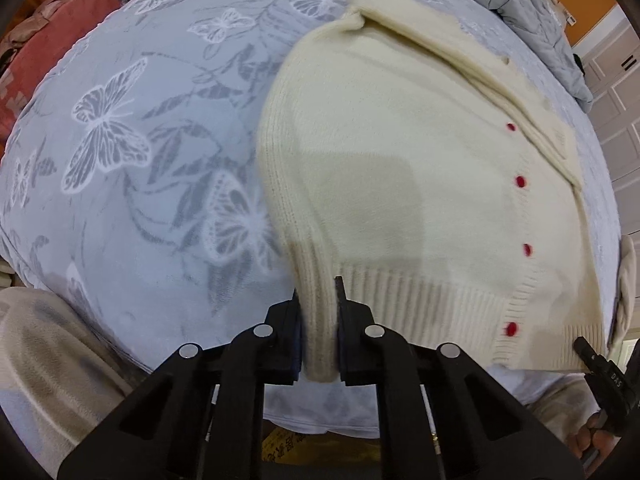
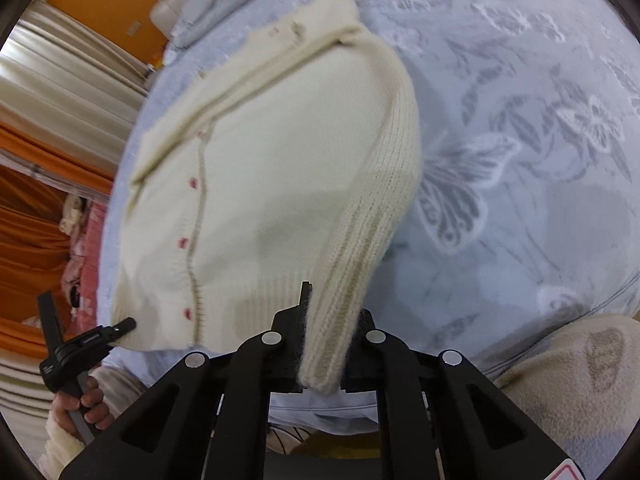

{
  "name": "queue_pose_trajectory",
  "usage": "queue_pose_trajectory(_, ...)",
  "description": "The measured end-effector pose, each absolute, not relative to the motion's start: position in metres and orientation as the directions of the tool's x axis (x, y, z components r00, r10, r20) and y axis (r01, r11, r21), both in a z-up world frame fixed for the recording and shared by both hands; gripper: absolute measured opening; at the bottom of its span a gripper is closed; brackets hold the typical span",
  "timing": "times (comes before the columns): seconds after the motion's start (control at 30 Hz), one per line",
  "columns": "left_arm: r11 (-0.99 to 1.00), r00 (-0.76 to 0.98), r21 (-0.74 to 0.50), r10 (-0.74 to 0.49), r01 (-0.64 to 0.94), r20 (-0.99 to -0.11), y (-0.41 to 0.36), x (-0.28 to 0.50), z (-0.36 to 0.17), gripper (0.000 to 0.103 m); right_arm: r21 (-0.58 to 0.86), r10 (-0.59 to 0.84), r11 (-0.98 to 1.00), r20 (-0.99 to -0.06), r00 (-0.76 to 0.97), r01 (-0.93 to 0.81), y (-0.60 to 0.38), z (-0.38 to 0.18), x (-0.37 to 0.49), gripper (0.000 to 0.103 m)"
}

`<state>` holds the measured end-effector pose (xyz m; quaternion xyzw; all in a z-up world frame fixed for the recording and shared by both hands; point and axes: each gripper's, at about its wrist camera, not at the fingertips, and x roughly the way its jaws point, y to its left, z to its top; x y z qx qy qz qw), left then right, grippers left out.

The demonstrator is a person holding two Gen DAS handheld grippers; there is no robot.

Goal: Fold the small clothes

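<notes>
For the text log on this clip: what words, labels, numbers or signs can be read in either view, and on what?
"DAS": white letters, partly seen, on the right gripper body, left wrist view.
Yellow packaging under the bed edge: printed characters, too blurred to read.
Red-edged sticker on the right gripper's frame: cropped, unreadable.
Cream cardigan: no text.

- The cardigan's (image 1: 420,184) cuff tip is hidden between the left hand-held gripper's (image 1: 319,332) fingers.
- In the right wrist view, the cardigan's collar and red buttons (image 2: 193,183) are motion-blurred.
- The grey quilt (image 1: 532,12) is cut off by the frame's edge.
</notes>
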<state>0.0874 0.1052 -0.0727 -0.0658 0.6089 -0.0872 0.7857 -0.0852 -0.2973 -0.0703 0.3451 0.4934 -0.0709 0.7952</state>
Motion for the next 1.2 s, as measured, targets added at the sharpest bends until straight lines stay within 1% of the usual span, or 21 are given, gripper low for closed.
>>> queue_pose_trajectory(0.23,0.950,0.276,-0.299,-0.313,0.094,-0.909,0.113,0.076,-0.031,0.010,0.578,0.241,0.707,-0.739,0.629,0.408,-0.305,-0.034,-0.107,0.008)
queue_pose_trajectory(0.4,0.935,0.287,-0.335,-0.354,0.112,-0.890,0.126,0.059,-0.007,0.009,0.598,0.253,0.708,-0.711,0.656,0.375,-0.304,-0.011,-0.126,0.008)
queue_pose_trajectory(0.67,0.934,0.227,-0.334,-0.356,0.130,-0.906,0.136,0.026,-0.008,0.009,0.579,0.275,0.720,-0.744,0.609,0.382,-0.291,-0.010,-0.162,0.008)
queue_pose_trajectory(0.8,0.933,0.187,-0.327,-0.352,0.152,-0.917,0.149,-0.007,-0.001,0.009,0.564,0.285,0.727,-0.767,0.574,0.393,-0.280,-0.007,-0.192,0.008)
queue_pose_trajectory(1.0,0.928,0.126,-0.348,-0.364,0.131,-0.923,0.172,-0.043,0.009,0.009,0.556,0.313,0.731,-0.788,0.530,0.396,-0.265,0.007,-0.234,0.008)
queue_pose_trajectory(1.1,0.916,0.156,-0.380,-0.397,0.126,-0.905,0.176,-0.043,0.037,0.009,0.576,0.302,0.733,-0.753,0.585,0.363,-0.264,0.037,-0.240,0.008)
queue_pose_trajectory(1.2,0.888,0.236,-0.434,-0.458,0.150,-0.857,0.170,-0.012,0.072,0.009,0.601,0.283,0.749,-0.671,0.685,0.279,-0.277,0.077,-0.214,0.008)
